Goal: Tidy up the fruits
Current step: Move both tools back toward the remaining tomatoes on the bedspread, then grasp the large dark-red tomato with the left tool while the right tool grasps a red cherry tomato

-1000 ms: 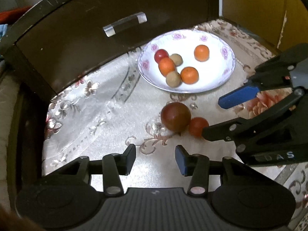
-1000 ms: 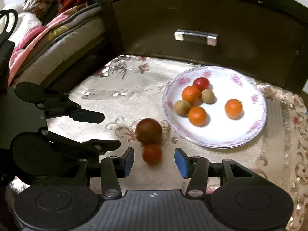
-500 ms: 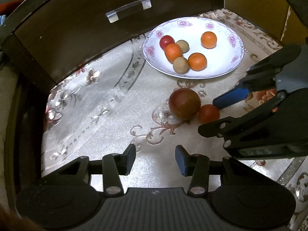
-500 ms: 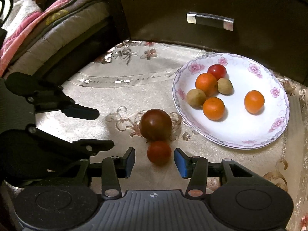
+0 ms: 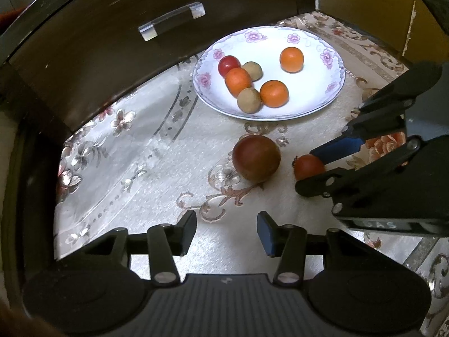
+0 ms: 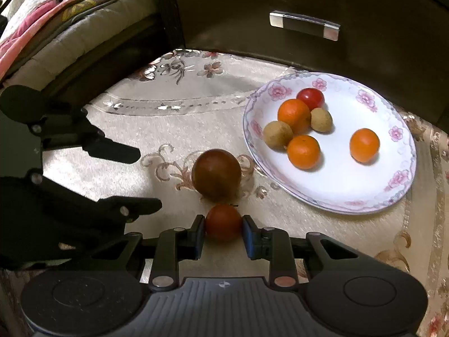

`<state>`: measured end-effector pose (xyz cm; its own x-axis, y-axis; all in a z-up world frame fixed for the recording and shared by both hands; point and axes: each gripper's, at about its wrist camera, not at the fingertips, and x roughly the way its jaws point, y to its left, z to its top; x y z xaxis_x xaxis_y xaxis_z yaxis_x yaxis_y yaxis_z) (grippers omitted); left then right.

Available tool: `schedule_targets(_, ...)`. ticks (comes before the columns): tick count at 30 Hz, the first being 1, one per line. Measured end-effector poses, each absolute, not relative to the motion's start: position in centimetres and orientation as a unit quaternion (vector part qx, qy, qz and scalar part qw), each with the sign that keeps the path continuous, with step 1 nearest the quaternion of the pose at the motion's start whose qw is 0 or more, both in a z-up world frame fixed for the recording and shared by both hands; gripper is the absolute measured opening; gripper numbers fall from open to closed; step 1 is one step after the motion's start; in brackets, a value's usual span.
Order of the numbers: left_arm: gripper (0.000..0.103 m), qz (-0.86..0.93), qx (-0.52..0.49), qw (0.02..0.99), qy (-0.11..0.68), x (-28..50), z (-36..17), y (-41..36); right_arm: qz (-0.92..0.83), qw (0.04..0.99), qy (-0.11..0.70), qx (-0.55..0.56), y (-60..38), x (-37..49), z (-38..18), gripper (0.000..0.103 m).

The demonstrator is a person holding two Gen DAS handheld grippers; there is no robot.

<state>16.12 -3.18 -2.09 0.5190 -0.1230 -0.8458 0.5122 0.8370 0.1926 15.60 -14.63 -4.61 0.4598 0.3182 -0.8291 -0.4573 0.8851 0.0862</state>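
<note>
A small red tomato (image 6: 223, 221) lies on the tablecloth, and my right gripper (image 6: 223, 233) is shut on it, a pad on each side. It also shows in the left wrist view (image 5: 308, 166). A large dark red fruit (image 6: 216, 174) sits just beyond it, also in the left wrist view (image 5: 256, 157). A white flowered plate (image 6: 393, 179) holds three oranges, two brown fruits and a red tomato. My left gripper (image 5: 226, 231) is open and empty, low over the cloth, short of the dark fruit.
A dark wooden drawer front with a metal handle (image 6: 304, 25) stands right behind the plate. Bedding (image 6: 56, 28) lies to the left. A yellow wall or box (image 5: 364, 0) stands at the far right in the left wrist view.
My right gripper has moved forward around the small tomato and shut on it. The left gripper has stayed open and shifted only slightly.
</note>
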Motion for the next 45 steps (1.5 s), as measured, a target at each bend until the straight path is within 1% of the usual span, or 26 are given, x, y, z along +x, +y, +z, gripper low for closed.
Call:
schedule_targets(17, 0.057, -0.202, 0.225, 0.841, 0.450, 17.5, -3.1, -6.3, 0.207, 0.854, 0.475, -0.056, -17.9, 14.4, -4.2, 0.021)
schedule_targets(22, 0.061, -0.200, 0.222, 0.845, 0.443, 17.9, -3.1, -6.6, 0.204, 0.854, 0.475, -0.052, -18.5, 14.3, -4.1, 0.022)
schedule_targets(45, 0.066, -0.199, 0.216, 0.851, 0.435, 18.6, -3.3, -6.7, 0.203, 0.854, 0.476, -0.049, -18.6, 14.3, -4.1, 0.022)
